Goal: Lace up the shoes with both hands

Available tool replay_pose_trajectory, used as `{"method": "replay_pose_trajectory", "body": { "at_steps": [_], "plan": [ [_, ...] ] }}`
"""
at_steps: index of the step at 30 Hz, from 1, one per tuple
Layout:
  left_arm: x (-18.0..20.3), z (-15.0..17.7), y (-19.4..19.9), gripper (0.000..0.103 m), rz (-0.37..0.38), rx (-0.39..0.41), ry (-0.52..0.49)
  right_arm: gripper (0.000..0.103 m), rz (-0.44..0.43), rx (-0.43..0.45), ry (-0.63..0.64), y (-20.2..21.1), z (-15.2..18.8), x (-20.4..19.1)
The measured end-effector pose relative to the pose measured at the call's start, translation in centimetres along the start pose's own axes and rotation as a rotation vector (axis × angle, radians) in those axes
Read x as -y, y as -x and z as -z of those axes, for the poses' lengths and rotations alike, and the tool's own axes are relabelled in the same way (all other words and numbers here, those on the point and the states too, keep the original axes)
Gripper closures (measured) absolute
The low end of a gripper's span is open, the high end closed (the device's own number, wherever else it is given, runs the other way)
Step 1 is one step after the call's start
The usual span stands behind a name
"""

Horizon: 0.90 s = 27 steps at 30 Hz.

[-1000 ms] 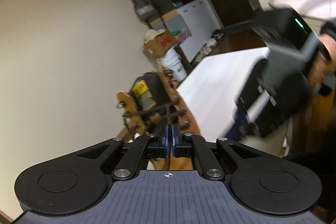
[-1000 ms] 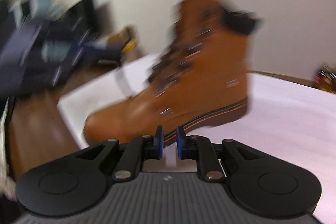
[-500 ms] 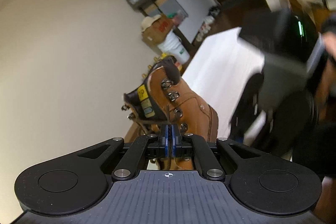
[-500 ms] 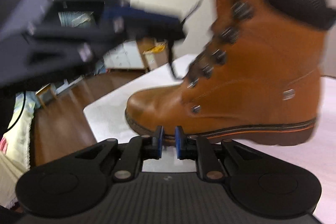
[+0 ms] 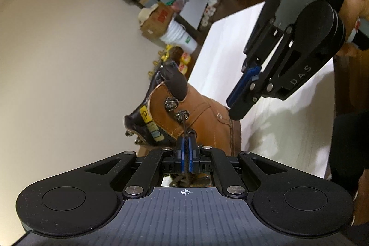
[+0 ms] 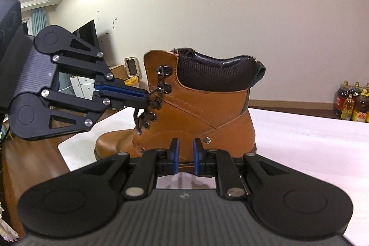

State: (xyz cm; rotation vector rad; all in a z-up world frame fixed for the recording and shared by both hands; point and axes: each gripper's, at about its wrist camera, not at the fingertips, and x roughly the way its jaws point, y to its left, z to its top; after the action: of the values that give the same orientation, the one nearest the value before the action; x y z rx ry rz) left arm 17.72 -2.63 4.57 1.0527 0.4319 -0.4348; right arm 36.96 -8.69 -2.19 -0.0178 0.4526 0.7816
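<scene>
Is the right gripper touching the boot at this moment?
Apart. The left wrist view shows the right gripper in the air beside the boot, with white table between them.

Likely a home: television, curtains, bottles.

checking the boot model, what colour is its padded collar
Dark brown, nearly black, on the collar of the tan boot; clearest in the right wrist view.

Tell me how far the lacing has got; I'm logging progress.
Lower eyelets of the tan boot look laced. In hand: the left tongs pinch the dark lace at the second hook from the top. Left: the top hook is bare; the right tongs are open, holding nothing.
</scene>
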Motion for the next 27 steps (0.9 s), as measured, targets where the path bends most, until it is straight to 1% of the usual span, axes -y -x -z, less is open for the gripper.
{"method": "replay_pose_trajectory", "body": {
  "at_steps": [2, 7, 10, 16, 17, 21, 24, 27],
  "plan": [
    [0.1, -0.2, 0.0, 0.099, -0.008, -0.005, -0.02, 0.088, 0.002, 0.009, 0.001, 0.0, -0.1, -0.1],
    [0.0, -0.4, 0.5, 0.099, -0.045, 0.006, -0.01, 0.088, 0.006, 0.024, -0.004, 0.2, 0.0, 0.3],
    [0.0, -0.4, 0.5, 0.099, -0.044, 0.007, -0.008, 0.088, 0.008, 0.029, -0.01, 0.5, 0.0, 0.5],
    [0.5, -0.8, 0.6, 0.099, -0.054, -0.008, -0.051, 0.088, -0.001, 0.069, -0.015, 1.2, -0.6, 0.7],
    [0.8, -1.0, 0.8, 0.099, -0.072, -0.008, -0.077, 0.088, -0.002, 0.072, -0.012, 1.2, -0.7, 0.6],
    [0.9, -1.2, 1.0, 0.099, -0.079, -0.003, -0.089, 0.088, -0.006, 0.078, -0.009, 1.0, -1.0, 0.6],
    [1.2, -1.4, 0.6, 0.099, -0.064, -0.01, -0.092, 0.088, -0.008, 0.085, -0.014, 0.9, -1.0, 0.6],
    [1.4, -1.5, 0.4, 0.099, -0.063, 0.0, -0.094, 0.088, -0.011, 0.09, -0.014, 1.0, -1.1, 0.6]
  ]
}}
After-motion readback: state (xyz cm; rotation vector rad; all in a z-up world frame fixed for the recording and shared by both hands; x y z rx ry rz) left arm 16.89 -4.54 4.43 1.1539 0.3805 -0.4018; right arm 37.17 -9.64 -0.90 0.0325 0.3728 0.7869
